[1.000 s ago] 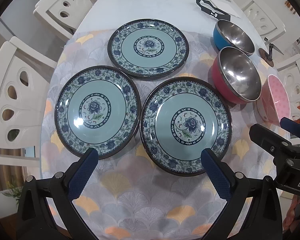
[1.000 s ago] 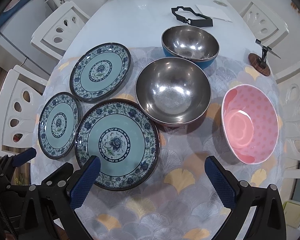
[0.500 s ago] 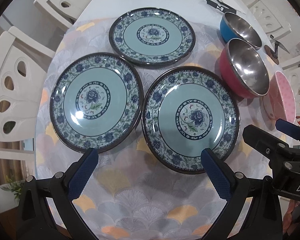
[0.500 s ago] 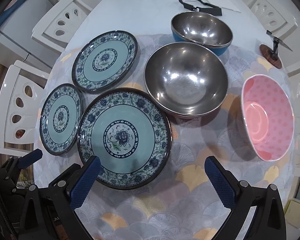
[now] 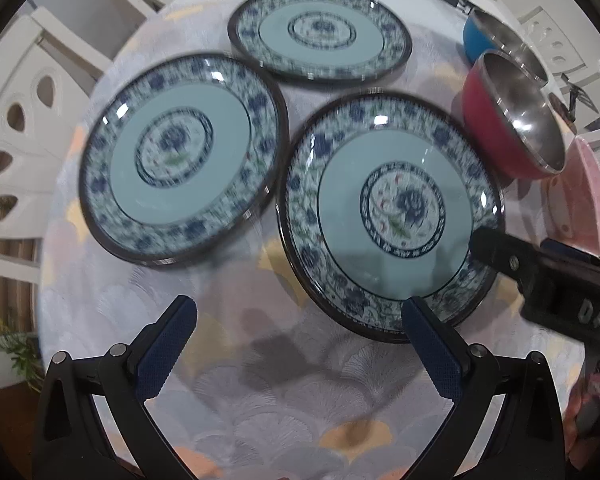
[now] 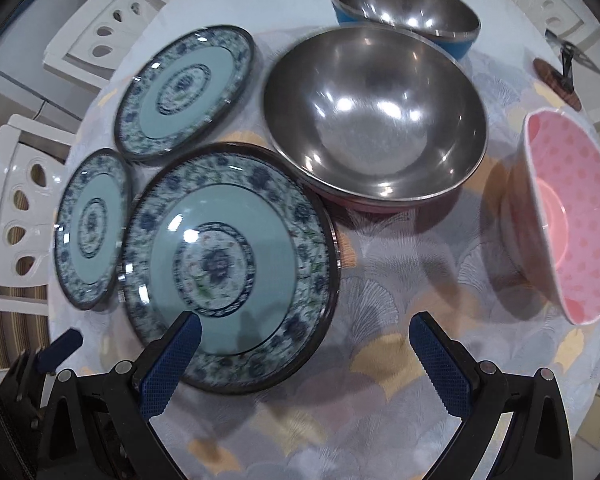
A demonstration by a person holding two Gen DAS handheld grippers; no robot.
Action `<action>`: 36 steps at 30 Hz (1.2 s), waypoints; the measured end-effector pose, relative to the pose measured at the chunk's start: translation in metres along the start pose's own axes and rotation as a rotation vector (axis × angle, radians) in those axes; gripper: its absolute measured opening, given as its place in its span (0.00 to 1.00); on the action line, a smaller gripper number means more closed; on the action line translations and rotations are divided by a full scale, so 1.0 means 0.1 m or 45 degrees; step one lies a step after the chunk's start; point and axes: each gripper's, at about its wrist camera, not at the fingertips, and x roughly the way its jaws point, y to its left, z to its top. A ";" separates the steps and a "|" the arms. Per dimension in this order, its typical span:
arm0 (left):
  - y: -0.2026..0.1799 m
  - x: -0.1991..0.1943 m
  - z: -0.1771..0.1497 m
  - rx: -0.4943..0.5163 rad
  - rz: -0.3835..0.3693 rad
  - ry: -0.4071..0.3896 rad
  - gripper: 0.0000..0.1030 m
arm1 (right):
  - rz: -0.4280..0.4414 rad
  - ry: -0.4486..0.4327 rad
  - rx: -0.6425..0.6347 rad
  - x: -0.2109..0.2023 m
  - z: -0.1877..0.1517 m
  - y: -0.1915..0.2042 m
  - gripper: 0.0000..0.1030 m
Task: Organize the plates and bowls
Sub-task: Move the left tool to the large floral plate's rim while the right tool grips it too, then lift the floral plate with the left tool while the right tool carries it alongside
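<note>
Both grippers hang open over the table, holding nothing.

The left gripper [image 5: 300,344] hovers with fingers spread wide by the near plate [image 5: 392,216]; the right gripper [image 6: 306,356] is just as wide, its left finger over that plate's near rim. Two more plates [image 6: 92,226] [image 6: 186,92] lie left and far-left. The red-sided steel bowl [image 6: 376,116], blue bowl [image 6: 408,10] and pink bowl [image 6: 572,220] sit right.
</note>
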 end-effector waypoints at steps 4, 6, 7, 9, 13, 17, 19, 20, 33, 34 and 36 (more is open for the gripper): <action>-0.04 0.23 -0.04 -0.015 -0.013 0.064 0.99 | -0.040 -0.028 -0.047 0.20 0.03 -0.03 1.00; -0.02 0.34 -0.04 -0.053 -0.045 0.081 1.00 | -0.067 -0.026 -0.086 0.31 0.06 -0.03 1.00; -0.01 0.35 -0.04 -0.080 -0.054 0.074 1.00 | -0.082 -0.026 -0.100 0.34 0.07 -0.02 1.00; -0.01 0.36 0.00 -0.119 -0.049 0.071 1.00 | -0.097 -0.076 -0.139 0.34 0.09 0.01 1.00; -0.04 0.37 0.03 -0.169 -0.035 0.031 1.00 | -0.077 -0.147 -0.090 0.34 0.12 -0.05 1.00; 0.04 0.39 0.14 -0.172 -0.035 0.042 1.00 | -0.081 -0.229 -0.092 0.33 0.08 -0.07 1.00; 0.02 0.39 0.22 -0.134 -0.042 0.048 1.00 | -0.077 -0.213 -0.134 0.33 0.10 -0.04 1.00; 0.01 0.38 0.26 -0.104 -0.045 0.030 1.00 | -0.074 -0.210 -0.164 0.33 0.12 -0.02 0.99; -0.15 0.25 0.61 0.102 -0.102 -0.150 0.64 | 0.074 -0.196 -0.365 0.24 0.17 0.25 0.51; -0.15 0.25 0.62 0.104 -0.110 -0.146 0.63 | 0.092 -0.194 -0.356 0.21 0.14 0.21 0.51; -0.12 0.25 0.63 0.127 -0.117 -0.134 0.63 | 0.123 -0.174 -0.331 0.20 0.10 0.17 0.51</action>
